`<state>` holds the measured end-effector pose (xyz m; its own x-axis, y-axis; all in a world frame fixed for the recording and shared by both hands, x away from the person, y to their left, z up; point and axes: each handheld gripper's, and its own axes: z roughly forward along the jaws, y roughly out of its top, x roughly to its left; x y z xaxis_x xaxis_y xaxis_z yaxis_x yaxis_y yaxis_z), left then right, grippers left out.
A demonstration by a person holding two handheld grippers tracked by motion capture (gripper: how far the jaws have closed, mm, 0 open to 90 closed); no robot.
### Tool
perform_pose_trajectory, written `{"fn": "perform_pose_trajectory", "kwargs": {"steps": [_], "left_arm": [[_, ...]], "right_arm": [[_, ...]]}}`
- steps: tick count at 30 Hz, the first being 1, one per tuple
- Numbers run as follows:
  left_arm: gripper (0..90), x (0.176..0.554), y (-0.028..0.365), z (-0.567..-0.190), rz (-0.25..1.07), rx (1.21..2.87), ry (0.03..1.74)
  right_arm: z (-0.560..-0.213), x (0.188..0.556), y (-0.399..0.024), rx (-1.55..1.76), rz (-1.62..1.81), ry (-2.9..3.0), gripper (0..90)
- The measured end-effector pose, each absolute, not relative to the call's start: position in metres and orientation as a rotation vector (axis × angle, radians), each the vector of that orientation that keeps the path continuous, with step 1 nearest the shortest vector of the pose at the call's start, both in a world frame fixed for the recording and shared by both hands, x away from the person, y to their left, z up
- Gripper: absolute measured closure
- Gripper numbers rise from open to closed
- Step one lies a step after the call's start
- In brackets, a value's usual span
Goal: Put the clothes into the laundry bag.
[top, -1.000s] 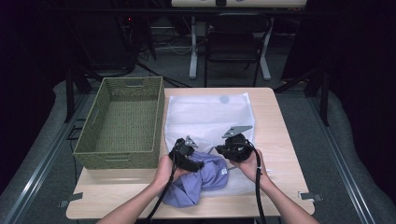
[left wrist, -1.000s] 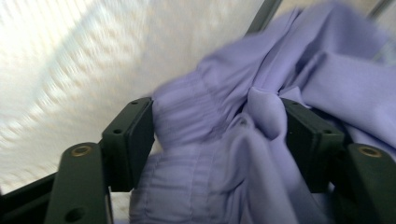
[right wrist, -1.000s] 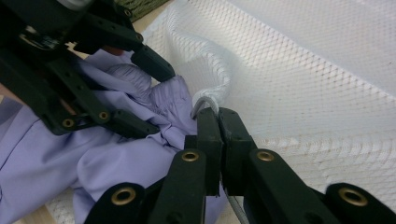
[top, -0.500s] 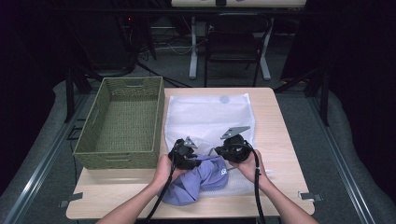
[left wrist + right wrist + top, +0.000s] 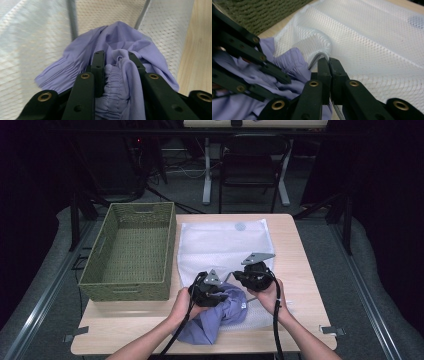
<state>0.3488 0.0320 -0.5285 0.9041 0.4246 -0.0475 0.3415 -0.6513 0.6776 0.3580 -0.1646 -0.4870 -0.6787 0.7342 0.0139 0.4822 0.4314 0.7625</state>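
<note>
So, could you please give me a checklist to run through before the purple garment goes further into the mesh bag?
1. Left gripper shut on the purple garment; its jaws have just been closing, with bunched fabric between them: ok.
2. Right gripper shut on the mesh laundry bag's opening edge: ok.
3. Bag mouth lifted open: ok.
4. Garment fully inside the bag: not ok, much of it lies outside on the table.
5. Green woven basket clear of the work: ok.

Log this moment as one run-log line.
left gripper: just closed on purple garment | right gripper: shut on mesh bag opening edge | garment: at bag mouth, partly in | basket: empty
</note>
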Motion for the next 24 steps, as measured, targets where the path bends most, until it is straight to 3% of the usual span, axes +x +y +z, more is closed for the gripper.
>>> {"fn": "perform_pose_trajectory", "kwargs": {"steps": [5,15,17,20,24], "left_arm": [[67.7,0.355,0.037,-0.536,0.193,2.345,0.594],[66.8,0.363,0.04,-0.552,0.193,2.37,0.671],[61.9,0.362,0.042,-0.546,0.23,2.366,0.683],[47.1,0.36,0.048,-0.534,0.286,2.338,0.721],[38.1,0.369,0.059,-0.532,0.301,2.329,0.816]], "right_arm": [[-0.483,0.355,-0.164,1.036,1.136,2.369,88.4],[-0.473,0.35,-0.163,1.027,1.226,2.381,88.4],[-0.478,0.352,-0.162,1.018,1.187,2.413,88.3],[-0.484,0.353,-0.164,1.025,1.151,2.435,88.3],[-0.485,0.355,-0.166,1.035,1.144,2.436,88.3]]}}
